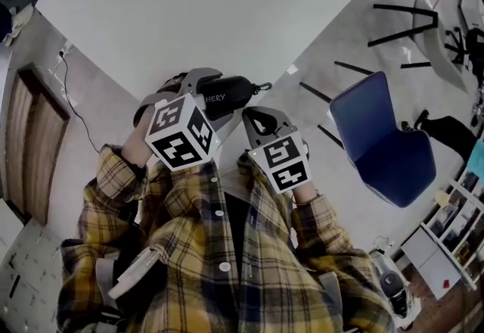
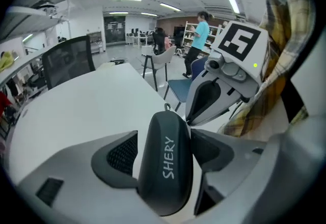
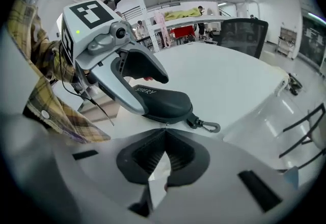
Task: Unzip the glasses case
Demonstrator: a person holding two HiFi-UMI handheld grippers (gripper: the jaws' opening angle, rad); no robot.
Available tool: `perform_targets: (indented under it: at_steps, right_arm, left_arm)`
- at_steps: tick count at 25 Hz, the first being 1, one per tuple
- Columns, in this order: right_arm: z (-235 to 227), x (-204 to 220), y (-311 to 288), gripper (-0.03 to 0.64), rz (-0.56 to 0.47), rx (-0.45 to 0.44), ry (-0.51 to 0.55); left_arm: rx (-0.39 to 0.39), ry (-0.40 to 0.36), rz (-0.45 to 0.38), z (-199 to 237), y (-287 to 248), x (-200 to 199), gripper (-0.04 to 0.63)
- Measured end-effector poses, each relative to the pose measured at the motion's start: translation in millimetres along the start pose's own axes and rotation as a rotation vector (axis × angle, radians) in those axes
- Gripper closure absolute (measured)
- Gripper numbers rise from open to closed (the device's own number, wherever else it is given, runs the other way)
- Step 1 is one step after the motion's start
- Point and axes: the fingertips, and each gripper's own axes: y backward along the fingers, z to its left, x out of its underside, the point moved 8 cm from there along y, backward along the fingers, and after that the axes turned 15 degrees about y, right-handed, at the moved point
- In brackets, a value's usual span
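Note:
A black zipped glasses case (image 1: pixel 231 89) marked SHERY is held above the near corner of the white table (image 1: pixel 197 6). My left gripper (image 1: pixel 214 97) is shut on it, one pad on each broad side of the case (image 2: pixel 165 162). In the right gripper view the case (image 3: pixel 165 102) lies crosswise with a small carabiner clip (image 3: pixel 206 126) hanging at its right end. My right gripper (image 3: pixel 165 130) is shut, its tips meeting on a tiny zipper pull (image 3: pixel 164 125) at the case's near seam. From the left gripper view, the right gripper (image 2: pixel 189 120) comes in at the case's far end.
A blue chair (image 1: pixel 378 135) stands on the floor to my right, with black chair legs (image 1: pixel 404 25) farther off. A black office chair (image 2: pixel 69 60) sits at the table's far side. Shelves and a standing person (image 2: pixel 196 45) are in the background.

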Motion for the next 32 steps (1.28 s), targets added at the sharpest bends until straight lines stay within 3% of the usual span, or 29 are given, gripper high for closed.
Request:
perform_targets:
  at_steps: [6,12,20,32]
  right_arm:
    - [12,16,-1,0.619,-0.009,-0.015,-0.061]
    - [5,21,0,0.618,-0.015,-0.025,0.000]
    - [-16,22,6,0.619,0.020,-0.043,0.176]
    - [-57,-3,-1,0.618,0.074,-0.084,0.575]
  left_arm:
    - [0.018,-0.107,0.064,-14,-17,5,0.285]
    - [0.040,-0.115,0.061,-14,-19,7,0.287]
    - [0.012,-0.147,0.042,-17,-22,6,0.287]
    - [0.022,-0.162,0.041,-17,-25,6,0.291]
